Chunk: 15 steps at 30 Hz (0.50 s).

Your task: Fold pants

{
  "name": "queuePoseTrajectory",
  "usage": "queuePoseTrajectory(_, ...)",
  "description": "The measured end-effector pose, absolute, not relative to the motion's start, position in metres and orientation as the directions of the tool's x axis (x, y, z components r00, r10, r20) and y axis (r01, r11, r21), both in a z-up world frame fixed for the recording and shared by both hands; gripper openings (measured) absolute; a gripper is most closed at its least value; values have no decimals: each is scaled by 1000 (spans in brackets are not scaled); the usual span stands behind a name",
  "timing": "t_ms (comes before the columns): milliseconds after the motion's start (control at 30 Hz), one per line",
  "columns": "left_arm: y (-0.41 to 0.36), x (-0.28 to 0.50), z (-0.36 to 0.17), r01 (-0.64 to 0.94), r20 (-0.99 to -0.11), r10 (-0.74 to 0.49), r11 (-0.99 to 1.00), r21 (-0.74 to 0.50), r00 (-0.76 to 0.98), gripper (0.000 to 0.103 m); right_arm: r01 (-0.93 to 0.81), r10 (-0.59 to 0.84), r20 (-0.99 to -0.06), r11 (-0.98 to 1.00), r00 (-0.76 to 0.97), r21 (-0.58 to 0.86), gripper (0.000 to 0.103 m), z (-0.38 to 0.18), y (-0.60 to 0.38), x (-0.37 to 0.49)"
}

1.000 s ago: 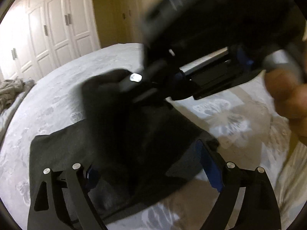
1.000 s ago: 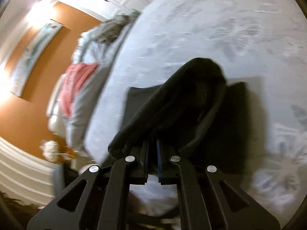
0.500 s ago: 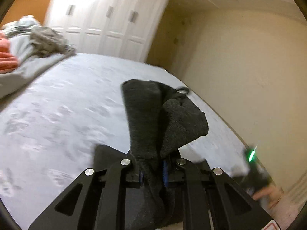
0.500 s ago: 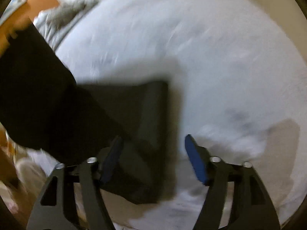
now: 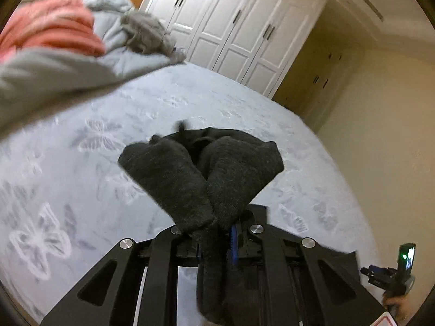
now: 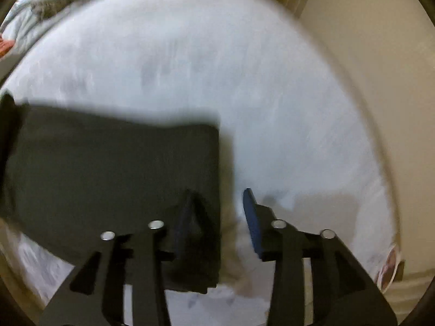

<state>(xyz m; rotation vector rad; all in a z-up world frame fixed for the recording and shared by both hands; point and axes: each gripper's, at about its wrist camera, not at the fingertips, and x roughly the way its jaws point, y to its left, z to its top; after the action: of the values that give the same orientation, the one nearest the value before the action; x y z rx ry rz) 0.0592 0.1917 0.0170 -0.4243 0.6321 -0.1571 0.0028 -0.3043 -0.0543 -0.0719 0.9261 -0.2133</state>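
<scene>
Charcoal fleece is bunched up between the fingers of the left gripper [image 5: 217, 240], which are clamped tight on a thick wad of the pants [image 5: 201, 171]; that end rises in two rounded lobes above the bed [image 5: 81, 141], and more dark cloth hangs down below the grip. Beyond it, at the head of the bed, sits a heap of bedding [image 5: 54, 54] (pink, grey and pale blue, too tumbled to count pieces), with the white wardrobe [image 5: 239, 24] behind that.

Over on the right gripper [image 6: 221, 218], the fingers stand apart with nothing between them, one over the near corner of the pants' flat part [image 6: 114, 179], the other over bare bed. That part lies squared off on the bed, its edge straight.

My read: one fold is in hand, the lifted end being carried over the flat part. Next, I'd say, the left must lay its wad square onto that panel and let go, while the right steadies or smooths.

Count: one pair of pants, two grippers, one bed.
</scene>
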Motion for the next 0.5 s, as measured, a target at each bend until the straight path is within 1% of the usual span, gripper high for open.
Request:
queuePoseTrajectory(33, 192, 58, 16, 6, -535, -252, 908, -419, 806, 11, 139, -192, -725, 981, 661, -132, 58, -35, -292, -10)
queuePoseTrajectory(67, 189, 53, 20, 7, -531, -246, 911, -412, 811, 11, 99, -141, -703, 990, 697, -100, 62, -25, -277, -16)
queuePoseTrajectory(133, 187, 50, 23, 19, -518, -254, 909, -415, 817, 11, -44, 32, -705, 999, 708, 2, 61, -18, -243, -22)
queuePoseTrajectory(200, 190, 48, 22, 38, -504, -278, 900, -434, 818, 12, -161, 186, -724, 981, 664, 105, 61, -30, -188, -26)
queuePoseTrajectory(267, 190, 46, 23, 52, -494, -290, 897, -440, 820, 12, -228, 236, -746, 967, 623, 115, 63, -49, -142, -24)
queuePoseTrajectory(300, 190, 45, 23, 59, -489, -292, 897, -437, 822, 12, -256, 234, -764, 962, 601, 94, 63, -62, -121, -20)
queuePoseTrajectory(333, 190, 45, 23, 64, -486, -289, 902, -428, 824, 12, -283, 199, -792, 958, 577, 35, 63, -81, -96, -15)
queuePoseTrajectory(367, 187, 43, 27, 67, -486, -286, 906, -419, 826, 12, -288, 159, -806, 957, 569, -14, 55, -91, -80, -11)
queuePoseTrajectory(400, 185, 40, 29, 73, -483, -288, 907, -415, 827, 12, -282, 101, -812, 956, 575, -81, 51, -104, -68, -9)
queuePoseTrajectory(433, 185, 38, 30, 83, -479, -301, 902, -424, 824, 12, -276, 100, -793, 957, 601, -89, 32, -106, -67, -10)
queuePoseTrajectory(467, 186, 37, 31, 89, -478, -311, 897, -432, 822, 12, -241, 108, -792, 969, 601, -51, 15, -100, -83, -13)
queuePoseTrajectory(500, 187, 36, 31, 92, -477, -319, 894, -440, 819, 12, -195, 137, -792, 980, 595, 23, 12, -90, -102, -11)
